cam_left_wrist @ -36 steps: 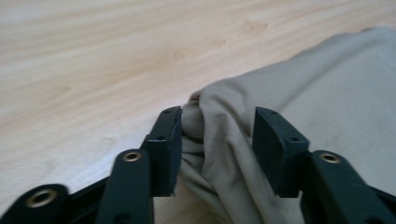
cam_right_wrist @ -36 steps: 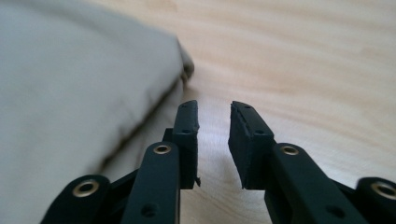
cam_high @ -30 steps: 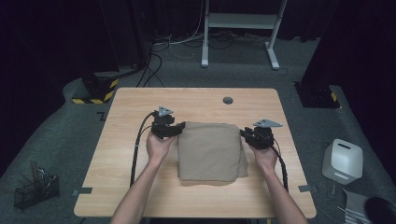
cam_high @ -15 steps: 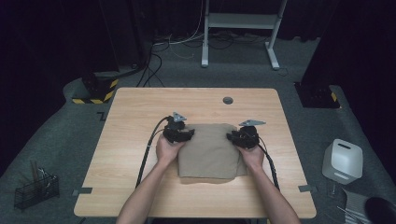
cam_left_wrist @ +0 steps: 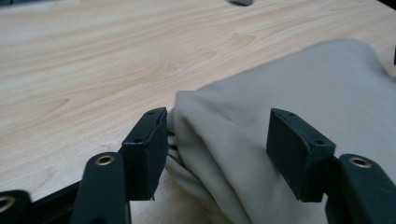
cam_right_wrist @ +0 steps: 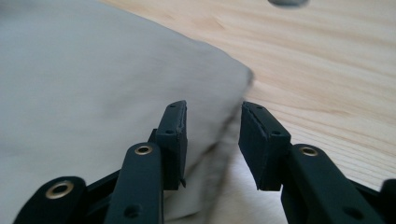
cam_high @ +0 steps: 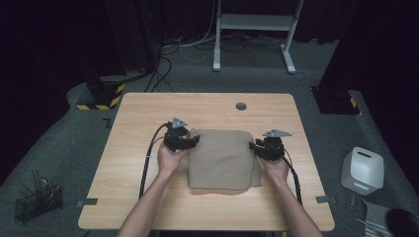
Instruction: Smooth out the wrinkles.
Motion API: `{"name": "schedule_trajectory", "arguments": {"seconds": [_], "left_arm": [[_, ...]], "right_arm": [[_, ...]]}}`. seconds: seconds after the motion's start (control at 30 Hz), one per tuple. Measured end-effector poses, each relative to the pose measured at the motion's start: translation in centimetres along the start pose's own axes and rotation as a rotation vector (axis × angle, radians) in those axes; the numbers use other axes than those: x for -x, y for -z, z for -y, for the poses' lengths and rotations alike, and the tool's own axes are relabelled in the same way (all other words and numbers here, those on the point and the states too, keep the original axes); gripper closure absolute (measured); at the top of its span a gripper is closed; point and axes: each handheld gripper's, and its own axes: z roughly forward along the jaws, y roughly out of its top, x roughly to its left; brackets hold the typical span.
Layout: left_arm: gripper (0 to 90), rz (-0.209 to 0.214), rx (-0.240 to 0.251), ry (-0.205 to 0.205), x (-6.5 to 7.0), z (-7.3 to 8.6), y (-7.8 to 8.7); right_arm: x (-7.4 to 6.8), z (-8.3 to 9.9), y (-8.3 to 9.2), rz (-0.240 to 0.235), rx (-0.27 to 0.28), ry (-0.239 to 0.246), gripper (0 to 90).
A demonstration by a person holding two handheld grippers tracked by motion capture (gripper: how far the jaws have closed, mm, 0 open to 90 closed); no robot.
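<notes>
Your left gripper (cam_high: 193, 143) sits at the left edge of the folded tan cloth (cam_high: 221, 158), near its far corner. In the left gripper view its jaws stand wide and have just been opening; the stacked folds of the cloth (cam_left_wrist: 280, 88) lie between them, brushing the left pad while the right pad stands clear, so nothing is clamped. Your right gripper (cam_high: 253, 146) is at the cloth's right edge. Its jaws are partly apart and have just been opening too, straddling the edge of the cloth (cam_right_wrist: 93, 79) without pinching it. The cloth lies flat in the middle of the table (cam_high: 138, 113), between your two hands.

As for containers, a black wire basket (cam_high: 38, 201) stands on the floor to your left with thin stick-like things upright in it; what they are is too small to tell. A white box-shaped device (cam_high: 362, 170) rests on the floor to your right.

The table is pale wood with a round grey cap (cam_high: 241, 105) near its far edge. Around it is grey carpet, a white metal frame (cam_high: 257, 24) beyond, loose cables (cam_high: 163, 64), and dark surroundings.
</notes>
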Motion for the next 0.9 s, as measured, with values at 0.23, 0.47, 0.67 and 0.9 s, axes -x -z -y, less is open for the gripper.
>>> {"name": "schedule_trajectory", "arguments": {"seconds": [0.23,0.47,0.67,0.9], "left_arm": [[35.7,0.037,0.049,-0.064,2.7,1.9,2.5],[35.9,0.031,-0.022,-0.115,4.0,4.3,0.5],[36.0,0.015,-0.04,-0.051,2.9,4.0,-1.6],[36.0,-0.012,-0.042,-0.027,2.2,3.6,-2.8]], "right_arm": [[-2.3,1.2,2.5,-0.061,0.036,0.063,56.8],[-3.3,3.2,1.9,-0.08,-0.024,0.08,53.4],[-2.6,3.2,0.0,-0.052,-0.042,0.051,52.3],[-2.0,2.4,-1.2,-0.035,-0.043,0.034,51.8]]}}
